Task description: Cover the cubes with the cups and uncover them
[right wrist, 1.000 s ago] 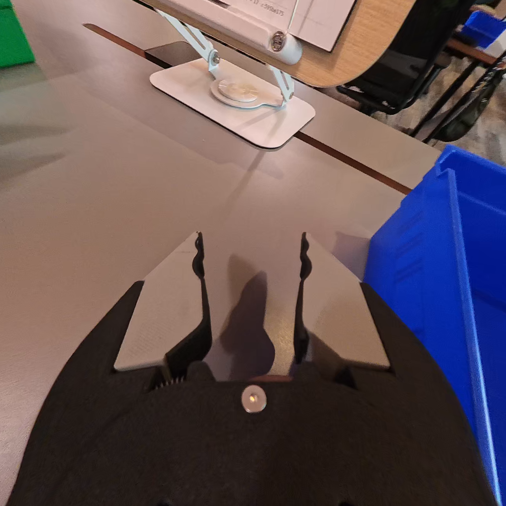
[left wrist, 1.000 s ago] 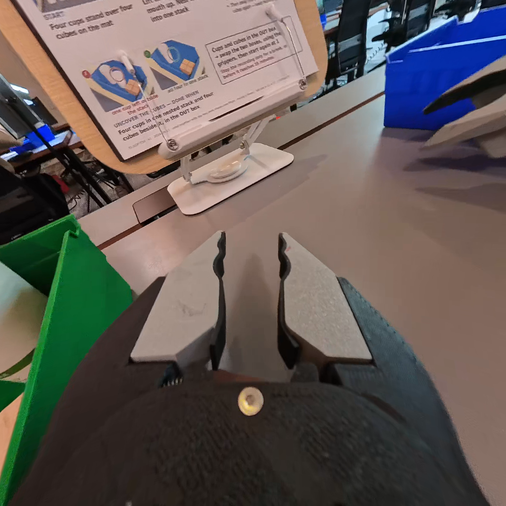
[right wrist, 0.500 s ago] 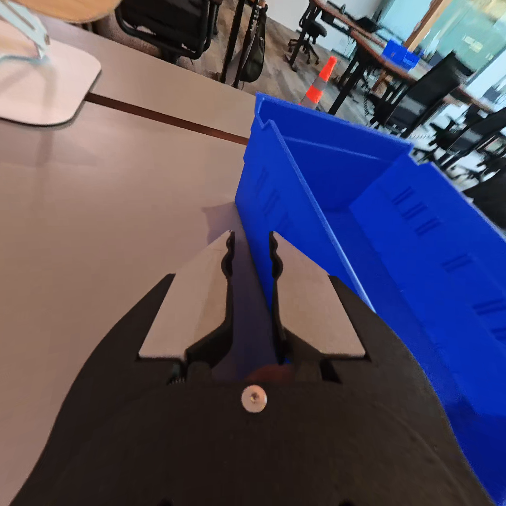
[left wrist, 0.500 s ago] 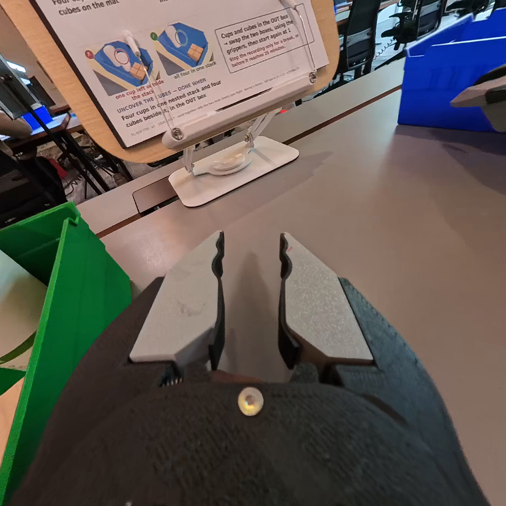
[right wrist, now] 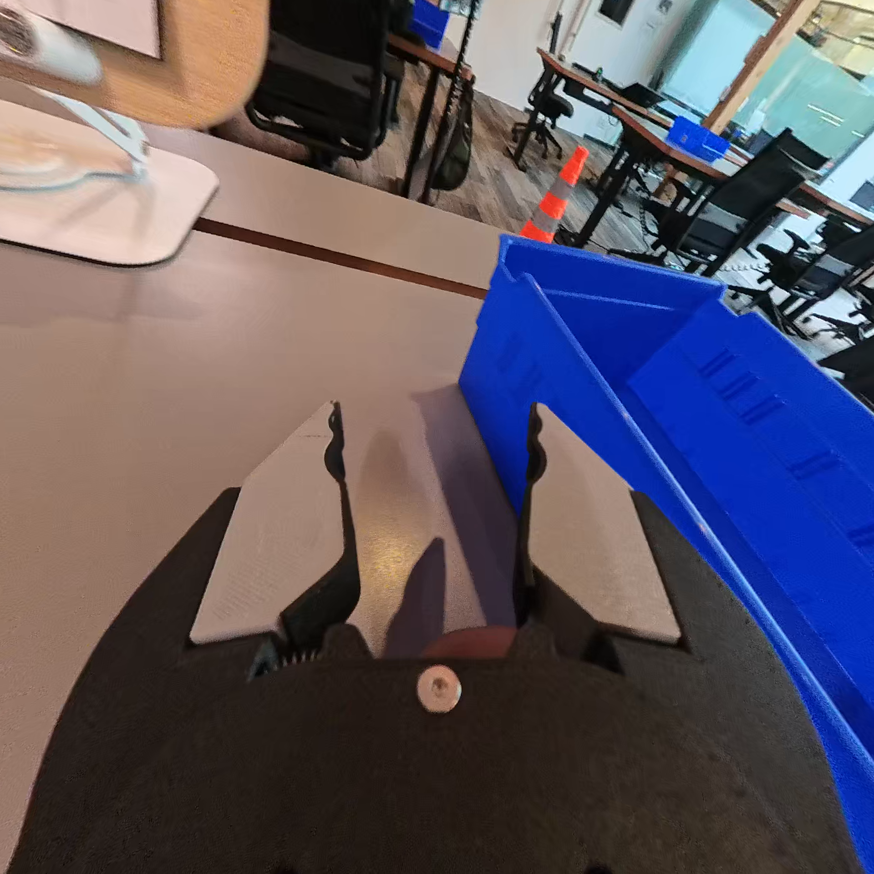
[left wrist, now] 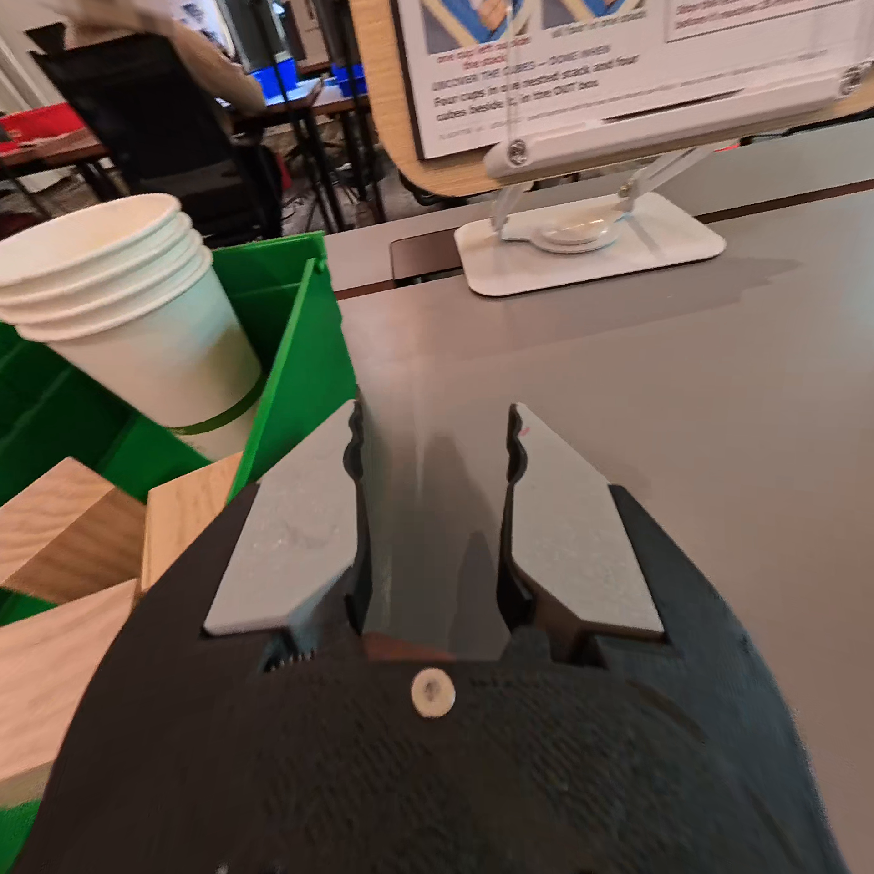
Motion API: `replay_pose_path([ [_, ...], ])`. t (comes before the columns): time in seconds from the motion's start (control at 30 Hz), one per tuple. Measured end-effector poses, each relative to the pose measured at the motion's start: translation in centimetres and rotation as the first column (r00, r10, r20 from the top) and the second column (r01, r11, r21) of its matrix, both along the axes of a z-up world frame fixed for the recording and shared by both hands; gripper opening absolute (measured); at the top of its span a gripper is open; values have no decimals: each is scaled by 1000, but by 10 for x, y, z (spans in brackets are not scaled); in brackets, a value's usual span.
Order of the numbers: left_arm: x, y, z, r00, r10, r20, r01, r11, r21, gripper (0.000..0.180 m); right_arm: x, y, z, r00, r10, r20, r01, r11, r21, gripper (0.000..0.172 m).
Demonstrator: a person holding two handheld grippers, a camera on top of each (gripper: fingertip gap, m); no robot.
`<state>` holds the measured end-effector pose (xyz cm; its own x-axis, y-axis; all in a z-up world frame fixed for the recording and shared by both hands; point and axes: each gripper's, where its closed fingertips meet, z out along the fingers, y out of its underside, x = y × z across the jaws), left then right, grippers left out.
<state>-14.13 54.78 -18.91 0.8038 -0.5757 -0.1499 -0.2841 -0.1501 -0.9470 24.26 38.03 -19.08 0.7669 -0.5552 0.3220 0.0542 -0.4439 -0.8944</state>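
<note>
In the left wrist view a nested stack of white paper cups (left wrist: 118,307) stands in a green bin (left wrist: 302,350) at the left. Wooden cubes (left wrist: 71,529) lie in the same bin, nearer to me. My left gripper (left wrist: 432,425) is open and empty over the grey table (left wrist: 662,425), just right of the bin's wall. In the right wrist view my right gripper (right wrist: 435,425) is open wide and empty above the table (right wrist: 189,378), its right fingertip (right wrist: 537,425) next to the left wall of a blue bin (right wrist: 709,425). No cups or cubes show in the blue bin.
A white stand with an instruction board (left wrist: 591,246) sits at the back of the table; its base also shows in the right wrist view (right wrist: 94,203). Office chairs, desks and an orange cone (right wrist: 558,198) are beyond the table.
My left gripper swung left toward the green bin and opened wider; cups and cubes came into view. My right gripper narrowed, then opened wide beside the blue bin, empty throughout.
</note>
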Motion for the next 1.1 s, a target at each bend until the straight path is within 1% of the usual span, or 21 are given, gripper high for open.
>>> replay_pose_path([
  [0.07,-5,3,2,1000,16,12,-16,1000,3,53,-12,3,4,999,37,-1,-37,999,12,77],
  [0.13,-15,13,1,998,56,6,-56,998,7,51,-22,5,6,998,66,9,-67,998,14,77],
  [0.17,-19,18,0,997,73,8,-73,997,4,46,-26,6,6,997,79,13,-79,997,13,77],
  [0.2,-22,23,0,996,83,15,-83,997,-5,49,-30,7,6,996,88,17,-88,996,11,77],
  [0.27,-25,29,1,995,79,57,-79,997,-19,63,-38,10,5,993,114,20,-114,993,5,77],
  [0.33,-24,29,1,994,51,93,-47,998,-50,64,-44,13,4,991,135,25,-135,991,-2,77],
  [0.43,-14,20,3,990,2,141,8,997,-76,66,-51,16,2,986,163,33,-163,987,-13,77],
  [0.47,-10,16,4,990,-18,141,28,997,-68,66,-54,17,0,984,173,32,-173,985,-17,78],
  [0.53,-6,14,6,995,-21,98,24,999,-30,66,-59,19,-2,981,191,31,-190,981,-22,79],
  [0.6,-10,17,6,999,5,48,-6,1000,8,64,-61,20,-3,980,198,37,-197,980,-30,79],
  [0.63,-15,21,5,999,39,34,-39,999,9,59,-63,21,-3,979,201,39,-200,979,-31,79],
  [0.7,-19,26,2,998,58,39,-57,998,-15,48,-65,21,-3,978,206,40,-205,978,-32,79],
  [0.73,-21,28,-2,997,66,33,-65,997,-33,46,-66,21,-3,977,209,40,-208,978,-32,79],
  [0.8,-25,33,-6,996,92,7,-91,995,-47,48,-68,22,-4,976,215,39,-214,976,-31,79],
  [0.9,-41,45,1,982,190,4,-190,982,19,34,-70,23,-4,974,224,40,-223,974,-33,79],
  [0.97,-49,48,6,971,235,32,-236,971,34,33,-72,23,-5,972,229,42,-228,973,-37,79],
  [1.0,-52,49,6,967,254,33,-255,966,40,34,-73,23,-5,972,231,43,-230,972,-39,79],
  [1.03,-54,50,7,963,268,32,-269,962,48,39,-74,23,-6,971,233,44,-231,972,-42,79],
  [1.07,-52,49,9,966,257,35,-258,964,55,43,-74,24,-6,971,234,45,-233,972,-44,79],
  [1.1,-48,47,10,971,236,42,-238,969,61,52,-74,24,-7,971,236,46,-234,971,-47,79],
])
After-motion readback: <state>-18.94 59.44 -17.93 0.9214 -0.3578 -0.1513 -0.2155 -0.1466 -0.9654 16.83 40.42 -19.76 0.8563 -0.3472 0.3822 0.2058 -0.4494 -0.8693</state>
